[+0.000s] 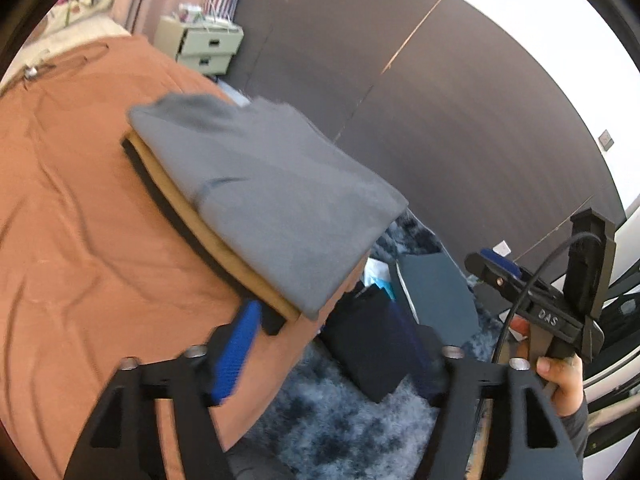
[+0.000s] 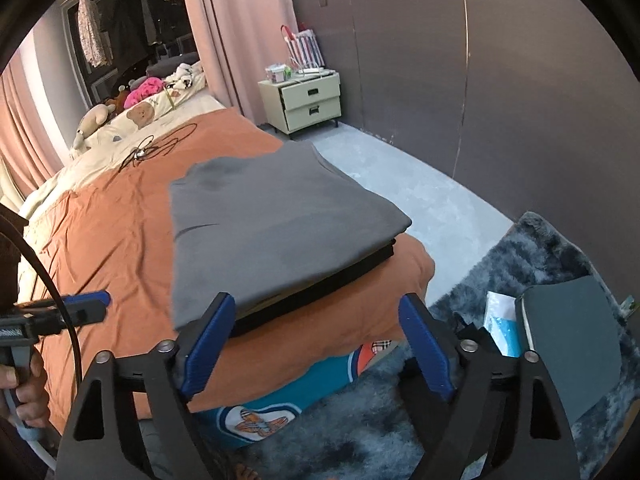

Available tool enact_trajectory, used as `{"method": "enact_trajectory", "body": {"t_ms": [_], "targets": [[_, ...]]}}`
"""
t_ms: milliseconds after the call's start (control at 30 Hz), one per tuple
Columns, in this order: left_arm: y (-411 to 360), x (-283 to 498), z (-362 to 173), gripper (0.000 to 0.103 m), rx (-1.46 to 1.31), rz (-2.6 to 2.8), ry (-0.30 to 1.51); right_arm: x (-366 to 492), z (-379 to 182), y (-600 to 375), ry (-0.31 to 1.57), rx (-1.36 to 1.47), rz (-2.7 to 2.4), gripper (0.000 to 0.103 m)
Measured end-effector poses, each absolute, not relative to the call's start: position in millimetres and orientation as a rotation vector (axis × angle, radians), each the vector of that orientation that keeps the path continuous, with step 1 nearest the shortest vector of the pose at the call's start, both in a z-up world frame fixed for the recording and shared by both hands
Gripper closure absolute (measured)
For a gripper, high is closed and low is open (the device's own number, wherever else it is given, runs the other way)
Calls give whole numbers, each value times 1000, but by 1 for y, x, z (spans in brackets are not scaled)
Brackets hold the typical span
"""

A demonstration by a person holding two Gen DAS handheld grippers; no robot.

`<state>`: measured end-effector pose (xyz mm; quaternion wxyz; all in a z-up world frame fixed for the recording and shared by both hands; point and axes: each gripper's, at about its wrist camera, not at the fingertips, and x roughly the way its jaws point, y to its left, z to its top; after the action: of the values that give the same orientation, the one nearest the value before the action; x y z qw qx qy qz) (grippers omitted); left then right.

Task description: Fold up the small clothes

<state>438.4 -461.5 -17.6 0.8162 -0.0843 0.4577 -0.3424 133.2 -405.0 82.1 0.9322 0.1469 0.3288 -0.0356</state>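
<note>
Both our grippers, left (image 1: 332, 356) and right (image 2: 318, 344), gape with nothing between their pads. We judge this fold finished: the grey garment (image 2: 276, 224) tops a stack at the bed (image 2: 112, 240) corner. Next we need another piece.

A lived-in bedroom at home, as I see it through the rig: a bed (image 2: 112, 232) under a rust-orange cover fills the frame, with soft toys (image 2: 132, 108) and a bear-print quilt (image 2: 160, 110) heaped at 10 o'clock. Pink curtains (image 2: 236, 32) hang at 12 o'clock beside an open wardrobe (image 2: 120, 20) of hanging clothes. A pale two-drawer nightstand (image 2: 308, 100) stands against the dark wall at 1 o'clock. A shaggy blue-grey rug (image 2: 552, 248) lies on the floor at 4 o'clock.
</note>
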Motion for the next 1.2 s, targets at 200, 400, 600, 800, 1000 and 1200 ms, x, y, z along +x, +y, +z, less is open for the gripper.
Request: {"method": "enact_trajectory", "body": {"t_ms": [200, 400, 600, 800, 1000, 1200], "targets": [[-421, 402, 20, 0, -146, -681, 852, 92, 102, -382, 604, 287, -53, 0], [-381, 377, 40, 0, -130, -612, 781, 62, 118, -354, 565, 243, -13, 0], [-342, 341, 55, 0, -108, -537, 723, 40, 124, -342, 558, 241, 28, 0], [-311, 307, 69, 0, -93, -481, 672, 21, 133, -329, 522, 218, 64, 0], [-288, 272, 80, 0, -72, -427, 619, -5, 132, -311, 493, 222, 105, 0], [-267, 236, 89, 0, -56, -386, 565, -28, 128, -304, 457, 206, 107, 0]]}}
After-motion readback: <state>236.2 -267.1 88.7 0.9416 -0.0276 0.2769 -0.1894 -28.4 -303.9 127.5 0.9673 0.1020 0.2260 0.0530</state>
